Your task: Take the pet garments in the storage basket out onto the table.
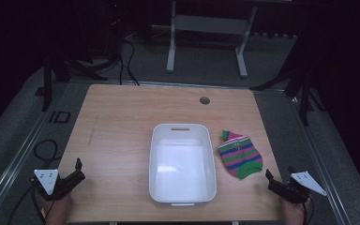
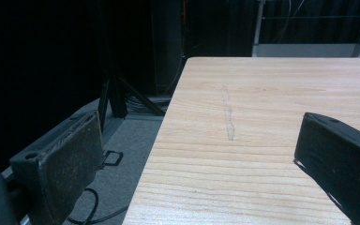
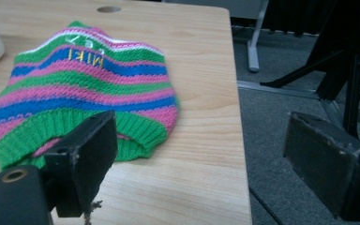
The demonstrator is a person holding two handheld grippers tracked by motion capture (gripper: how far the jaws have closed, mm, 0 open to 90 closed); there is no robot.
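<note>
The striped sock (image 1: 240,155) was seen lying flat on the wooden counter (image 1: 117,126), just to the right of the white bin (image 1: 183,164) and near the counter's right edge; in the right gripper view the sock (image 3: 84,89) was laid with its green cuff toward the camera. The right hand-held gripper (image 1: 274,182) was held at the counter's front right corner, near the sock but apart from it, its jaws spread wide with nothing between them. The left hand-held gripper (image 1: 75,172) was held at the front left corner, well apart from the bin, its jaws likewise spread over bare wood.
</note>
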